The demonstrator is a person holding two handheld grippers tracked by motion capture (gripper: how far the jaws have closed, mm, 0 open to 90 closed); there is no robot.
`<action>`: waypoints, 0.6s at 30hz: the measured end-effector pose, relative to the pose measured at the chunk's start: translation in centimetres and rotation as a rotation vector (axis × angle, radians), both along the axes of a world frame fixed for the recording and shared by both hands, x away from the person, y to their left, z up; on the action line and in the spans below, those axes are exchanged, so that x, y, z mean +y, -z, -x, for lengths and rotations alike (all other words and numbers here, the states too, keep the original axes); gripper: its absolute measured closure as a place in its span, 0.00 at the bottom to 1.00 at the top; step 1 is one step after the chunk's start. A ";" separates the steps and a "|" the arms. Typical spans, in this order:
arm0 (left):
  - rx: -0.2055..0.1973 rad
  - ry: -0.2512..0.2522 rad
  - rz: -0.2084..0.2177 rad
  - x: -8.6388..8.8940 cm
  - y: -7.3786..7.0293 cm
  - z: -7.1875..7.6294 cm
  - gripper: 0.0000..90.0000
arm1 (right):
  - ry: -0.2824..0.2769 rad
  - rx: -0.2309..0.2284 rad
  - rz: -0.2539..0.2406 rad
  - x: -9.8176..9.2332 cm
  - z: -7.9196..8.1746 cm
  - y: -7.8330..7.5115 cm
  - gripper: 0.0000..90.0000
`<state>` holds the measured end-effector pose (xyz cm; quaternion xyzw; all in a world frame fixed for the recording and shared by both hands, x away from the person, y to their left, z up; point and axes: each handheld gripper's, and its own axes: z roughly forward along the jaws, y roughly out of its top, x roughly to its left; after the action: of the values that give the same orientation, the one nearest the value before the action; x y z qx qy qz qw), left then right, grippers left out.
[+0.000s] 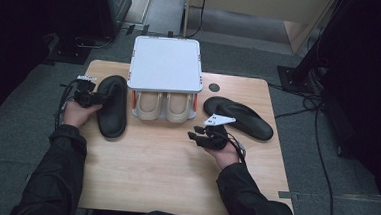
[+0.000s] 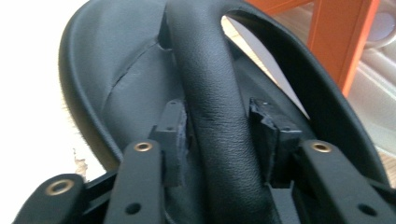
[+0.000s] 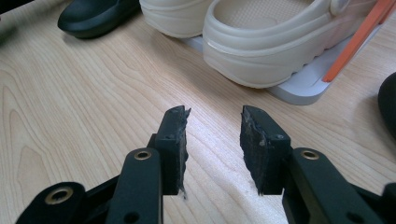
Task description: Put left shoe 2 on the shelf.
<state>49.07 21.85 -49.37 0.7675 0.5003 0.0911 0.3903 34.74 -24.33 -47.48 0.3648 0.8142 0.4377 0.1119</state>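
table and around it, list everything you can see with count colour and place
black flip-flops: 2; one left of the rack, one right of it
cream clogs: 2, side by side on the rack's lower shelf
shoe rack: 1, white shelves with orange posts, back middle of the table
table: 1, light wood
cables: several, black, on the grey floor at right
left gripper: 1, black, jaws either side of the left flip-flop's strap
right gripper: 1, black, jaws apart with nothing between, in front of the clogs
arms: 2, dark sleeves, from the near edge
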 end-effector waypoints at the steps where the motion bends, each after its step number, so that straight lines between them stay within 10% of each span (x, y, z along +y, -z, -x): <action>1: -0.005 -0.003 -0.006 -0.1 0.0 0.0 0.68 | 0.000 0.001 -0.001 0.0 0.0 0.0 0.69; 18: 0.049 -0.063 0.050 0.6 -0.7 0.4 0.76 | -0.003 -0.007 -0.004 0.1 -0.2 0.0 0.69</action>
<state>48.67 22.43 -48.65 0.7434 0.5357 0.0720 0.3940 34.92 -24.25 -47.47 0.3624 0.8135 0.4405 0.1135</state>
